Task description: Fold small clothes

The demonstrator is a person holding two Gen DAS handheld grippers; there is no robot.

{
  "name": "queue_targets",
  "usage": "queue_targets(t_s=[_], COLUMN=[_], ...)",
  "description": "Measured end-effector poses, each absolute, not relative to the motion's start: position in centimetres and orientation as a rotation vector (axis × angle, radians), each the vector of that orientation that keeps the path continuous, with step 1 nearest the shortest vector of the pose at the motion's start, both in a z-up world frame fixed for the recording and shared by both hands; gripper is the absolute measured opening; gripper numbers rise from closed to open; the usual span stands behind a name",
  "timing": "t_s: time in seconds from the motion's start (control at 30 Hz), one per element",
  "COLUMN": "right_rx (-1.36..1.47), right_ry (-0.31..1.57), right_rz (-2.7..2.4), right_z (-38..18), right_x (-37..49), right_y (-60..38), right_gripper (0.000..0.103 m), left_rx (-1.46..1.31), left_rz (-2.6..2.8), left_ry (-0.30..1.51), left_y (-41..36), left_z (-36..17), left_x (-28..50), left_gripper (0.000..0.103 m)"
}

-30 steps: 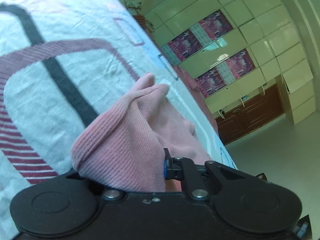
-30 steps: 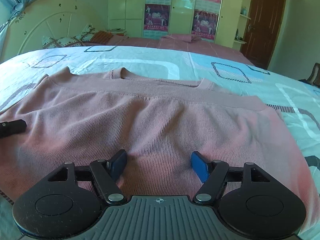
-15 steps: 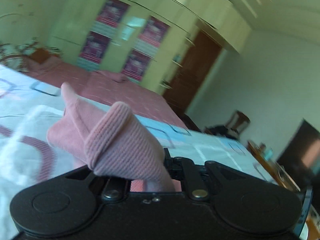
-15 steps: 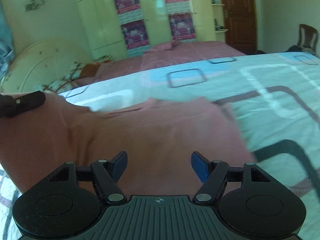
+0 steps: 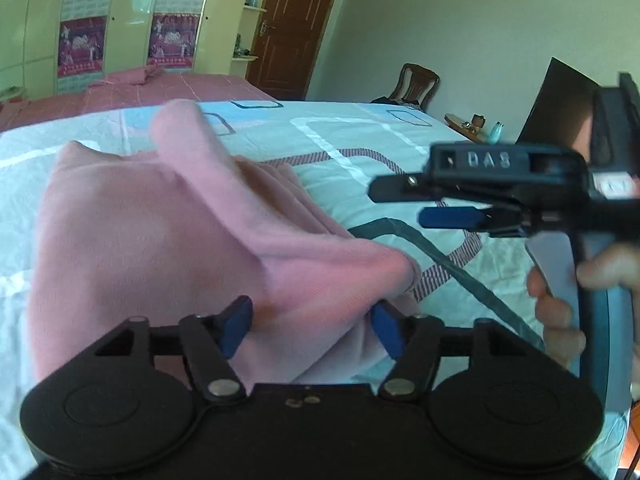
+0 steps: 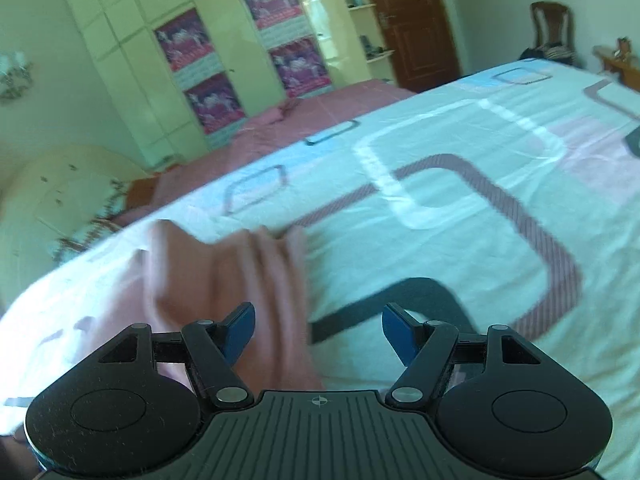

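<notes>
On the bed (image 5: 360, 136), over its white sheet printed with rounded rectangles, a pink knit sweater (image 5: 132, 240) lies partly folded, with one flap or sleeve humped up in a loose ridge that runs from the far side down toward the left tool (image 5: 312, 326). That tool's blue fingers stand wide apart, the bunched edge of the sweater sitting between them without being pinched, so it holds nothing. The right tool (image 6: 318, 328) is likewise spread open and empty; in its own blurred view the sweater (image 6: 240, 280) sits to its left and bare sheet lies between its fingers. From the left wrist view the right tool (image 5: 452, 216) hangs above the sheet just off the sweater's right edge, a hand (image 5: 568, 292) wrapped around its grip. The fold looks unfinished: the raised ridge is not pressed flat. The likely trouble is that the ridge slumps sideways and the fold comes out crooked. If either tool closes on the bunch, it may catch several layers at once and drag the layers beneath out of line.
</notes>
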State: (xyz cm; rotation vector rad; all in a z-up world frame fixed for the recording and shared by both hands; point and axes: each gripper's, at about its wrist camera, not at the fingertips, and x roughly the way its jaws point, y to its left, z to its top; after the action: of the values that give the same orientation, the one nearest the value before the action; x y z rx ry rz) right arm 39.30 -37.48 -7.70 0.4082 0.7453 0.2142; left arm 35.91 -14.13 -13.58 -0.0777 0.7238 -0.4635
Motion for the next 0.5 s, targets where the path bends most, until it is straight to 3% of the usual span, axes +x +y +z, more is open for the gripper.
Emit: queue_targets(t_s=[0.23, 0.5], right_rx=[0.504, 0.483], right_ry=[0.857, 0.938], right_rz=[0.404, 0.355], right_z=[-8.3, -9.9], right_x=[40.6, 39.9], right_y=[-34.2, -34.2], right_gripper=[0.07, 0.067], left_rx=[-0.185, -0.251], left_rz=[-0.258, -0.122], left_ry=[0.663, 0.698], left_y=[-8.0, -4.3], left_z=[-11.2, -12.3], left_x=[34.5, 35.6], left_gripper=[0.064, 0.065])
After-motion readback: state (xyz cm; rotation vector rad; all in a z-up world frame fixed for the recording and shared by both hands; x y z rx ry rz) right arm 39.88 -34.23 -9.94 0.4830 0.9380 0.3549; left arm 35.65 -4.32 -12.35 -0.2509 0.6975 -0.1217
